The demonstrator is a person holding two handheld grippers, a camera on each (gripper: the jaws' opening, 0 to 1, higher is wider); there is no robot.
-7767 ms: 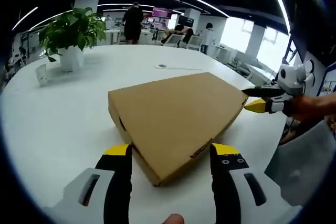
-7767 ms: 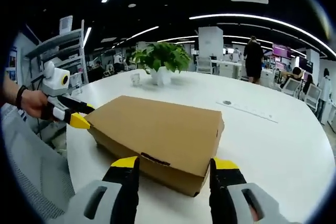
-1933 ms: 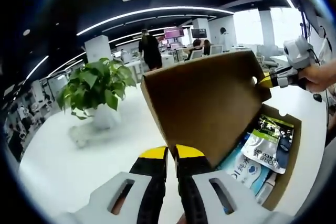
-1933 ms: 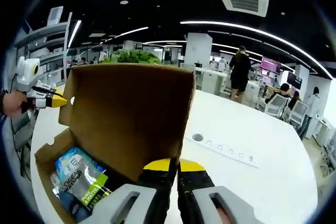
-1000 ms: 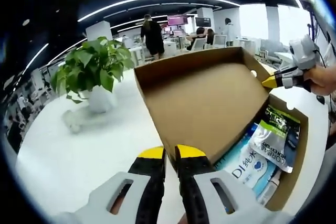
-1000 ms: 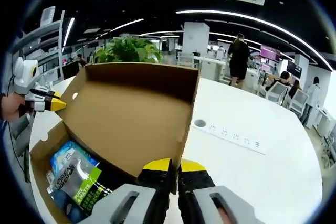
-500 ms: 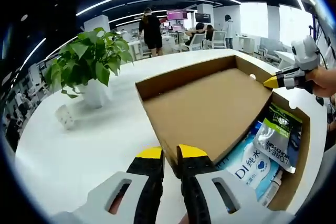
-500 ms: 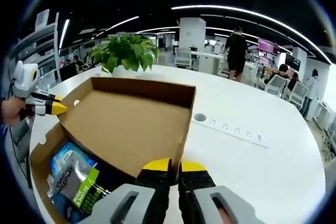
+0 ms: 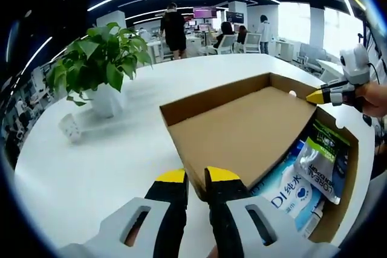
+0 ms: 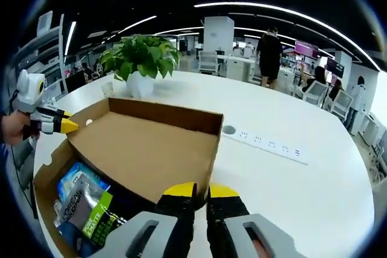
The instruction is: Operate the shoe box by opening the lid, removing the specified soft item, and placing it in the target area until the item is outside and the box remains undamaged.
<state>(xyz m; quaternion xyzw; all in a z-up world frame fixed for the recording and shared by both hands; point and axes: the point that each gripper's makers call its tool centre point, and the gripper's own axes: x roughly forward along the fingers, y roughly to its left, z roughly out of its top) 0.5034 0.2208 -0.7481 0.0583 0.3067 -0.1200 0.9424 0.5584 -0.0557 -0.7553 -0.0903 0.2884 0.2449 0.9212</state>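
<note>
A brown cardboard shoe box (image 9: 349, 176) lies open on the white table (image 9: 91, 167). Its lid (image 9: 242, 131) leans far back, nearly level, inner face up. My left gripper (image 9: 195, 179) is shut on the lid's near corner. My right gripper (image 10: 202, 193) is shut on the lid's (image 10: 145, 146) other corner, and appears as a yellow tip (image 9: 319, 95) in the left gripper view. The left gripper (image 10: 57, 125) shows at the far corner in the right gripper view. Inside the box lie a grey-green pouch (image 9: 320, 160) (image 10: 91, 209) and a blue-white pouch (image 9: 285, 190).
A potted plant (image 9: 97, 67) (image 10: 140, 58) stands beyond the lid, with a small white stand (image 9: 68, 128) beside it. A white power strip (image 10: 266, 145) lies on the table (image 10: 296, 203) to the right. People and chairs (image 9: 175, 25) are far behind.
Both grippers have swung the lid further back, from steeply raised to almost flat. The pouches inside have not moved.
</note>
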